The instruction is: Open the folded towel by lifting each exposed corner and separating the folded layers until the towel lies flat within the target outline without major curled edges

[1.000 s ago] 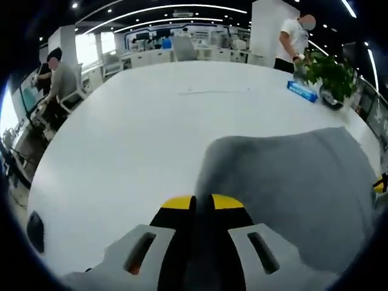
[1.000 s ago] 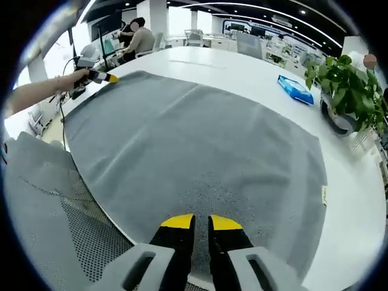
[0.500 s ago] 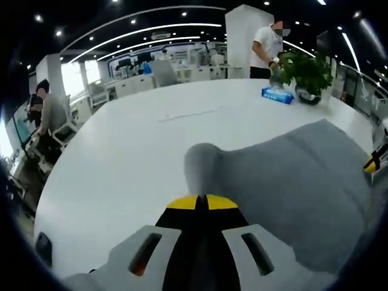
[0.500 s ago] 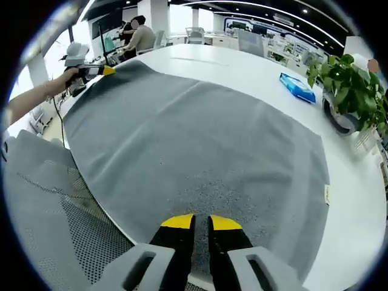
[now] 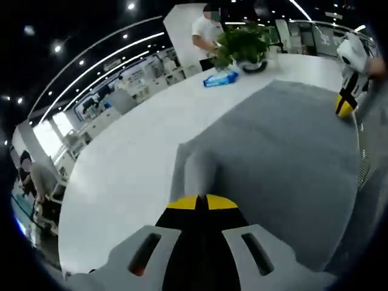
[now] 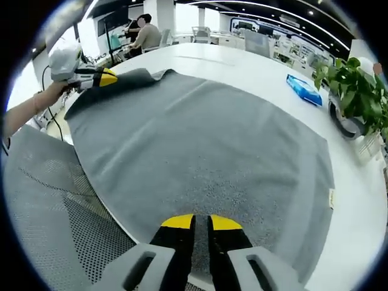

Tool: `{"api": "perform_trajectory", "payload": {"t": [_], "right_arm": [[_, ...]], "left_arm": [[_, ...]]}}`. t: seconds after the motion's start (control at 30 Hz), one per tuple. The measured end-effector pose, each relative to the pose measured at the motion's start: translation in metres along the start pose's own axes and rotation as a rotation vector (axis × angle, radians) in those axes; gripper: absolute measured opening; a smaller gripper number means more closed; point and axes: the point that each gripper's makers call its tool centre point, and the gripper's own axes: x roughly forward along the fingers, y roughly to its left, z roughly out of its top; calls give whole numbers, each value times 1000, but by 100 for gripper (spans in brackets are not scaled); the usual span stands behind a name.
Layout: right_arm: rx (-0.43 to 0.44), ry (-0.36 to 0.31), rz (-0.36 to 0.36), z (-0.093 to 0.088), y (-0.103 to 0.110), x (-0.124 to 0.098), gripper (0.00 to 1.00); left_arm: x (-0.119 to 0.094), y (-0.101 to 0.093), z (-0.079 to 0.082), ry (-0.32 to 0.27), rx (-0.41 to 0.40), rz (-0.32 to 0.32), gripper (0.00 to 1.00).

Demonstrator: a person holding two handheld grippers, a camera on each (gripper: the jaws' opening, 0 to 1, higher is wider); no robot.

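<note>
Your left gripper [image 5: 200, 202] rises from 6 o'clock in the left gripper view with its yellow-tipped jaws pressed together on a raised fold of the grey towel [image 5: 285, 163]. That pinched ridge stands up just past the jaw tips, and from it the cloth spreads toward 3 o'clock over the white table [image 5: 127, 163]. Your right gripper [image 5: 345, 103] comes in at 2 o'clock, its yellow tips resting at the towel's far edge. At 12 o'clock, well apart from the towel, sit a potted plant [image 5: 242, 45] and a blue packet [image 5: 219, 79], with a person [image 5: 206, 30] standing behind them. The towel's near edge is cut off at the rim around 4 o'clock, and whether any target outline lies under it cannot be made out.

In the right gripper view your right gripper [image 6: 200, 224] comes up from 6 o'clock, jaws nearly together with the towel's [image 6: 200, 145] near edge between them; the cloth seems gripped. The towel lies open and mostly flat across the table [image 6: 242, 66], reaching toward 12 o'clock. At 10 o'clock your left gripper [image 6: 100, 77] holds the far corner, which is bunched and lifted slightly. A small tag [image 6: 331, 195] shows on the edge at 3 o'clock. A mesh chair seat [image 6: 54, 200] covers the 8 o'clock area. The blue packet [image 6: 305, 90] and plant [image 6: 357, 91] sit at 2 o'clock, off the towel.
</note>
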Motion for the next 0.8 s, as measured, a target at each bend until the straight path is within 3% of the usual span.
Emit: {"api": "perform_trajectory", "payload": {"t": [0.07, 0.17, 0.3, 0.33, 0.43, 0.57, 0.67, 0.8], "right_arm": [[0, 1, 4, 0, 1, 0, 5], [-3, 1, 6, 0, 1, 1, 5], [-3, 0, 9, 0, 2, 1, 5], [-2, 1, 10, 0, 2, 1, 5], [1, 0, 10, 0, 2, 2, 5], [5, 0, 14, 0, 3, 3, 5], [11, -2, 15, 0, 3, 3, 5], [20, 4, 17, -2, 2, 3, 5]], "left_arm": [[6, -10, -8, 11, 14, -15, 2], [9, -28, -22, 62, 98, -58, 2], [15, -41, -38, 99, 75, -98, 4], [15, -37, -32, 58, 53, -77, 4], [14, -37, -34, 56, -92, -103, 5], [14, -35, -34, 54, -123, -120, 7], [9, -39, -28, 65, -193, -144, 14], [5, -21, -1, -31, -226, -108, 14]]}}
